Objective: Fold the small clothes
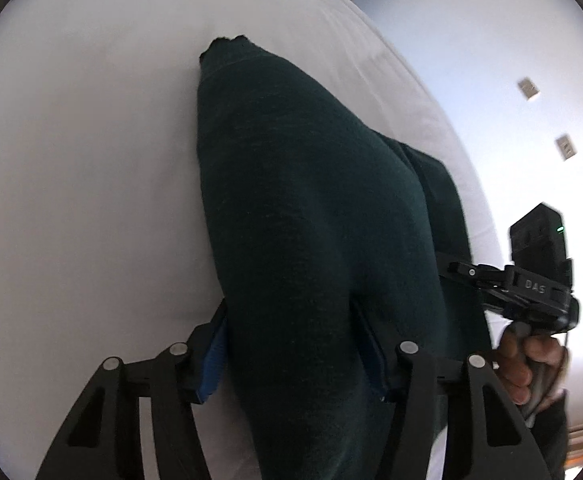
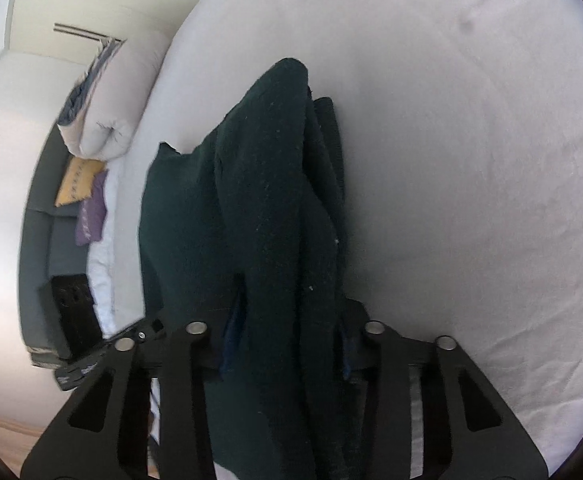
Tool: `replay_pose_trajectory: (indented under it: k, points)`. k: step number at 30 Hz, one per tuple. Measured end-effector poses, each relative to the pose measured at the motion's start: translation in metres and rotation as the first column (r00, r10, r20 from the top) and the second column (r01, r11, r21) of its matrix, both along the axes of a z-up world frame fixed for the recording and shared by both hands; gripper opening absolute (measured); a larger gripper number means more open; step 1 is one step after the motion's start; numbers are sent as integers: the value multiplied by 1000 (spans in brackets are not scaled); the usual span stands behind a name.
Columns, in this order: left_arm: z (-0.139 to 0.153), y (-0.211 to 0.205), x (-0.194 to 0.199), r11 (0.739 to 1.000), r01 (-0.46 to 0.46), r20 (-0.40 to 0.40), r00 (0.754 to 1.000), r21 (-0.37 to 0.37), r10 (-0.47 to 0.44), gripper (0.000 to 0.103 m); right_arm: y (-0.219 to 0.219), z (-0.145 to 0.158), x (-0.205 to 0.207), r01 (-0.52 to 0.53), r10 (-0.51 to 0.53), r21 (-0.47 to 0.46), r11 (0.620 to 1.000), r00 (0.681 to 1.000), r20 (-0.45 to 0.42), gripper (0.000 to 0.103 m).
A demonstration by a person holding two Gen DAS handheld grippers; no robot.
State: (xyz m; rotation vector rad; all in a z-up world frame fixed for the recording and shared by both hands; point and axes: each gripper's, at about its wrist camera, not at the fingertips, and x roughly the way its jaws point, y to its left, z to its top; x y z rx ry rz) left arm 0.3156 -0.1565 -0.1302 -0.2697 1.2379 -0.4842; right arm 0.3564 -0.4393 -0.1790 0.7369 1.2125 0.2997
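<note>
A dark green knit garment (image 1: 311,208) hangs from both grippers over the white bed (image 1: 83,160). My left gripper (image 1: 295,356) is shut on one part of it, and the cloth drapes forward between the blue pads. My right gripper (image 2: 283,344) is shut on the same garment (image 2: 267,200), which bunches in folds ahead of it over the bed (image 2: 471,160). The right gripper also shows in the left wrist view (image 1: 463,272) at the right, held by a hand, its tips against the garment's edge.
A folded white duvet (image 2: 107,108), a yellow cushion (image 2: 77,180) and a purple cushion (image 2: 91,212) lie at the left. A grey bed frame (image 2: 39,240) and a black box (image 2: 73,308) are below them. A white wall with sockets (image 1: 527,88) is on the right.
</note>
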Motion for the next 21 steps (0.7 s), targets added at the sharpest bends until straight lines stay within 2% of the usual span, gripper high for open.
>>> replay_pose_trajectory:
  k: [3, 6, 7, 9, 10, 11, 14, 18, 21]
  points:
    - [4, -12, 0, 998, 4, 30, 1000, 65, -6, 55, 11, 0, 0, -11, 12, -87, 996, 1000, 13, 28]
    - [9, -21, -4, 992, 12, 67, 998, 124, -20, 51, 39, 14, -5, -56, 67, -278, 959, 997, 30, 26]
    - [11, -24, -5, 990, 15, 77, 997, 142, -26, 51, 50, 20, -4, -74, 91, -352, 933, 995, 32, 24]
    - [17, -23, -8, 987, 16, 83, 996, 158, -29, 46, 78, 32, -5, -104, 137, -506, 856, 990, 29, 22]
    - [23, -23, -11, 987, 13, 87, 996, 159, -27, 45, 88, 36, -9, -108, 147, -546, 831, 989, 28, 21]
    - [26, -23, -14, 987, 11, 93, 995, 161, -27, 43, 101, 43, -12, -109, 164, -609, 786, 986, 35, 20]
    - [46, -16, -33, 982, 7, 136, 990, 191, -33, 41, 128, 65, -30, -105, 207, -682, 723, 976, 70, 19]
    - [75, 6, -64, 979, -5, 194, 980, 206, -36, 41, 159, 92, -66, -110, 260, -690, 716, 958, 117, 19]
    - [95, 39, -101, 974, -3, 240, 969, 227, -53, 41, 185, 112, -92, -108, 285, -676, 729, 946, 156, 19]
